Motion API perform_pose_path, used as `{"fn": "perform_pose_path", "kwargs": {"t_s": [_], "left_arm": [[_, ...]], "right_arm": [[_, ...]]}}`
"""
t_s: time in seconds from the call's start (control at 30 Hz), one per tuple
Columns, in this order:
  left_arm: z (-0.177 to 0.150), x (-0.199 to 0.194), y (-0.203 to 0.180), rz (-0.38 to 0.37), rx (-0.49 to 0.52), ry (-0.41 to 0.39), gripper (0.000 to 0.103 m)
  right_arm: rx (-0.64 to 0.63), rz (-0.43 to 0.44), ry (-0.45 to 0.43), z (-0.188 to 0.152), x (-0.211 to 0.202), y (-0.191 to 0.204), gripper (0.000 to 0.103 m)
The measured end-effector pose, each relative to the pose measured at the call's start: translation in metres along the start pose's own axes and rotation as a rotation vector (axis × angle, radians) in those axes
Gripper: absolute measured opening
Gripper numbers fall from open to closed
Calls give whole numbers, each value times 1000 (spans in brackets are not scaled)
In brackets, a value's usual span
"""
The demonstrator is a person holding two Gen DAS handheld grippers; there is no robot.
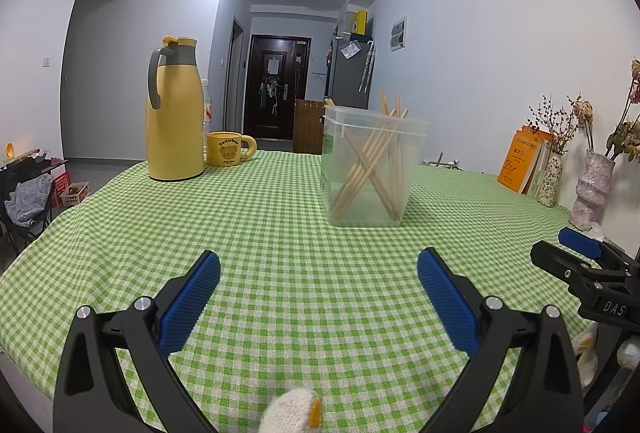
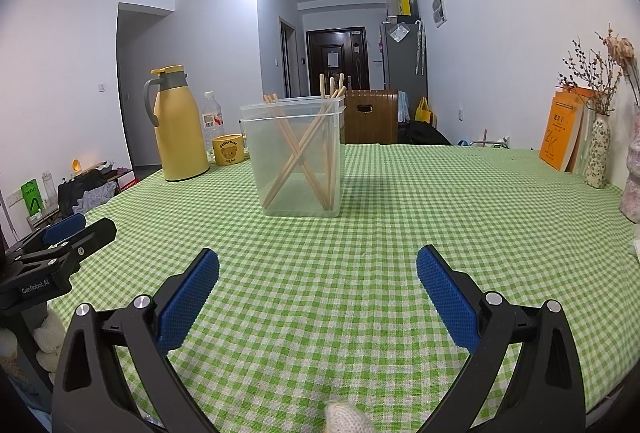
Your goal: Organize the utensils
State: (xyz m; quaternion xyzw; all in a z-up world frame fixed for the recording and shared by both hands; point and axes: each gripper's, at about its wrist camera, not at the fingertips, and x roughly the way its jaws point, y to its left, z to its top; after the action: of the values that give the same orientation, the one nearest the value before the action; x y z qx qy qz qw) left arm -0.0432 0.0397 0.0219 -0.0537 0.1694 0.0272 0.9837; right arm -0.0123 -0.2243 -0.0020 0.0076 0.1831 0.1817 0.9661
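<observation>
Green-and-white checked tablecloth [image 1: 280, 233] over the whole table, largest thing in both views. On it, well back on the left, a tall yellow vacuum jug with a grey handle [image 1: 174, 113], with a small yellow ceramic mug bearing a bear print [image 1: 229, 149] just beside it and a clear plastic bottle [image 2: 212, 121] behind. Nearer the middle, a clear square plastic tub [image 1: 370, 169], upright, holding a bundle of pale wooden chopsticks [image 1: 376, 161] that lean crossed against its walls, tips above the rim.

Nearest the cameras, left gripper [image 1: 319, 265] with blue pads spread wide and nothing between them, low over bare cloth. Right gripper [image 2: 318, 261] likewise wide apart and empty, also well short of the tub.

Judged as the end of the job or a pause in it: all visible chopsticks already in the tub, no loose utensil on the cloth in either view. Next move, if any, probably a check of the near table edge for strays, or withdrawal.

Hidden: table edge under both grippers, cut off by their black frames. Exact chopstick count hard to tell through the cloudy wall. Knitted-gloved fingertip [image 1: 294, 413] only partly in frame.
</observation>
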Motion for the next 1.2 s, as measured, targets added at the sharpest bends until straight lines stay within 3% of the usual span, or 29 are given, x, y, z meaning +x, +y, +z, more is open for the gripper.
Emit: {"fn": "perform_pose_path", "kwargs": {"t_s": [1.2], "left_arm": [[0, -4, -5, -4, 15, -14, 96]], "right_arm": [[-8, -3, 0, 0, 1, 1, 95]]}}
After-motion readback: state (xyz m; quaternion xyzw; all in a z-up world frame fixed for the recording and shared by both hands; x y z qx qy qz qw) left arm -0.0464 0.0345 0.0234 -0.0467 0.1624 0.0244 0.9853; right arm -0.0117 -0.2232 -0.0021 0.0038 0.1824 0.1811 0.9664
